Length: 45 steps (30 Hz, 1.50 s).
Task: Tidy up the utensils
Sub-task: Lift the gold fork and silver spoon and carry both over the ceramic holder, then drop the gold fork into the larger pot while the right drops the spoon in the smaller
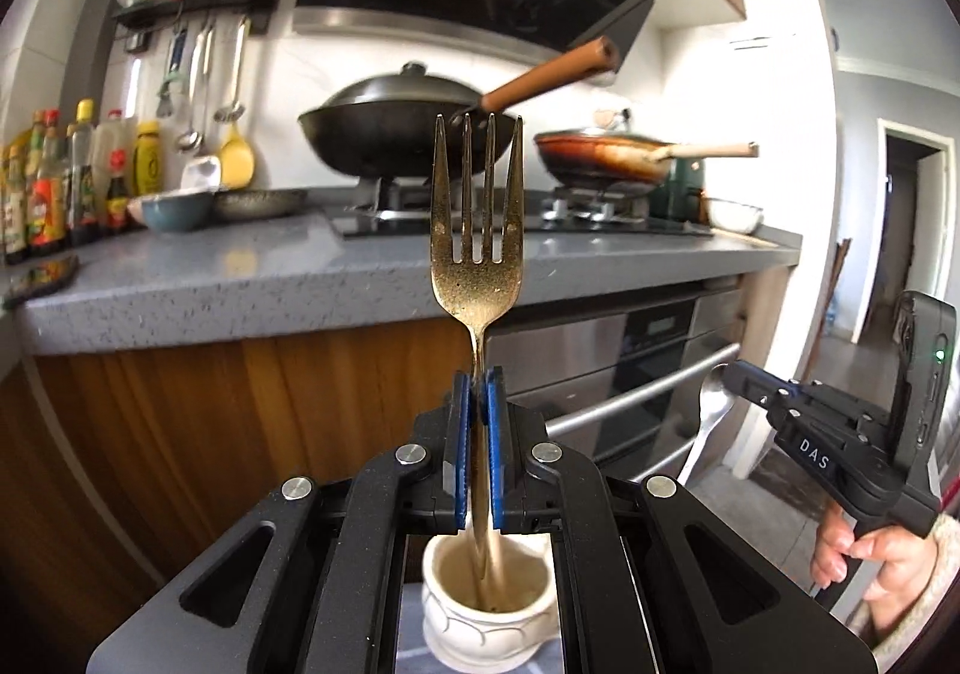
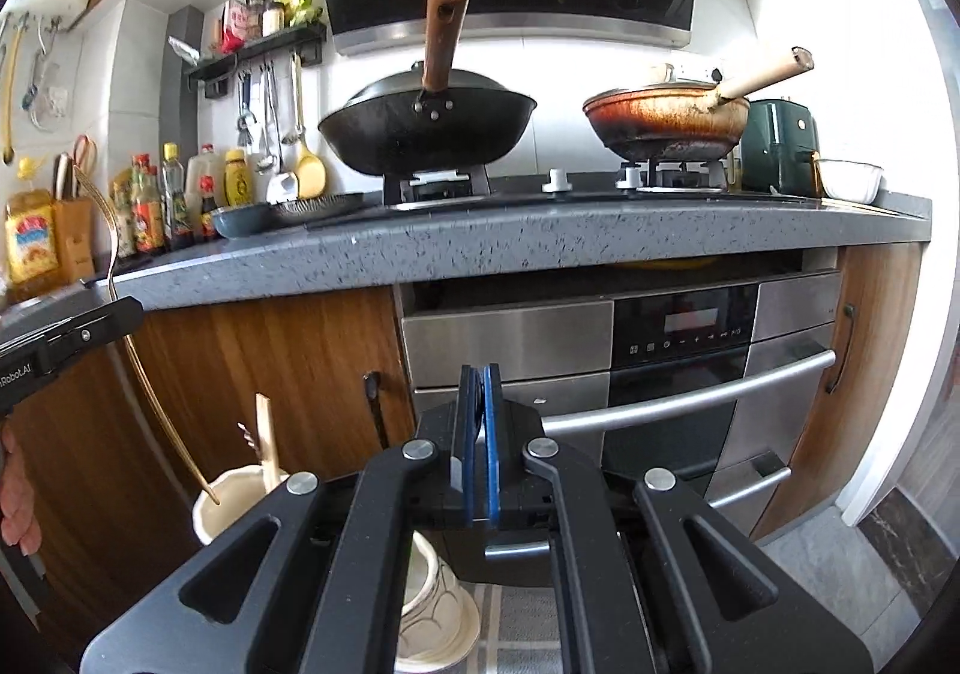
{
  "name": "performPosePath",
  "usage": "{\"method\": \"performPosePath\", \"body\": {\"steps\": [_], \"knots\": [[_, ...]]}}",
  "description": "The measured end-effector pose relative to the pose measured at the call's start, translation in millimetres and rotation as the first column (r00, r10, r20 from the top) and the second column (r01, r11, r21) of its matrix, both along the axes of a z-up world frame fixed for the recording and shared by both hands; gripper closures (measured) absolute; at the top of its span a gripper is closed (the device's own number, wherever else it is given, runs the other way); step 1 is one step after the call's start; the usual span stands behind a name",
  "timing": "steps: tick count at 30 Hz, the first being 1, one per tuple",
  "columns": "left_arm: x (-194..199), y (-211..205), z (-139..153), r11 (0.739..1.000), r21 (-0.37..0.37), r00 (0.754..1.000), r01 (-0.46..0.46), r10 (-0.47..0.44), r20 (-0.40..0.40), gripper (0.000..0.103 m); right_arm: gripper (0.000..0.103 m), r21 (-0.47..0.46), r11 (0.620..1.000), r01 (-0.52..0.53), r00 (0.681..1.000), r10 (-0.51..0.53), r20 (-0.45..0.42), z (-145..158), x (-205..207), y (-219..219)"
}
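Note:
My left gripper (image 1: 478,392) is shut on the neck of a gold fork (image 1: 477,230), held upright with its tines up. The fork's handle runs down to a white ceramic cup (image 1: 486,602) below it. In the right wrist view the fork (image 2: 111,248) is seen side-on in the left gripper (image 2: 135,308), its handle tip at the rim of that cup (image 2: 225,506), which also holds a wooden stick (image 2: 267,446). My right gripper (image 1: 729,377) is shut on a silver spoon (image 1: 711,404), which hangs below its tips. Its blue pads (image 2: 492,416) are pressed together.
A second white cup (image 2: 432,596) stands on a striped cloth under the right gripper. Ahead is a grey counter (image 2: 540,248) with a black wok (image 2: 426,128), a brown pan (image 2: 660,122), bottles (image 2: 150,200) and bowls. A steel oven (image 2: 660,362) sits below it.

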<state>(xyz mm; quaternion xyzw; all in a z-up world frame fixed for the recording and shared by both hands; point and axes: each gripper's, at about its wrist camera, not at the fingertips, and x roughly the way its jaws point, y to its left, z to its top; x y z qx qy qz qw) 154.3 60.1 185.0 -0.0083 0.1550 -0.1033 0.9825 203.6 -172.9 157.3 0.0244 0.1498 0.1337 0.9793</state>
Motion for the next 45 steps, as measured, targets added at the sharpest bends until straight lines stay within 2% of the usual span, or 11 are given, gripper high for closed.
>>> {"method": "performPosePath", "body": {"steps": [8,16,32,45], "knots": [[22,4,-45,1.0,-0.013,0.995,0.008,-0.009,-0.101,0.097,0.101,-0.082,0.997,-0.01,1.0,0.008,-0.026,-36,14,18],[25,0,-74,1.0,-0.009,0.986,0.025,-0.026,-0.164,0.097,0.101,-0.14,0.986,-0.094,0.995,0.089,-0.048,-58,9,34],[31,-9,-98,0.999,-0.004,0.97,0.053,-0.053,-0.239,0.097,0.101,-0.146,0.981,-0.126,0.986,0.107,-0.129,-73,14,36],[35,-11,-103,0.999,0.008,0.964,0.046,-0.043,-0.263,0.097,0.101,-0.134,0.983,-0.125,0.981,0.103,-0.164,-77,17,30]]}}
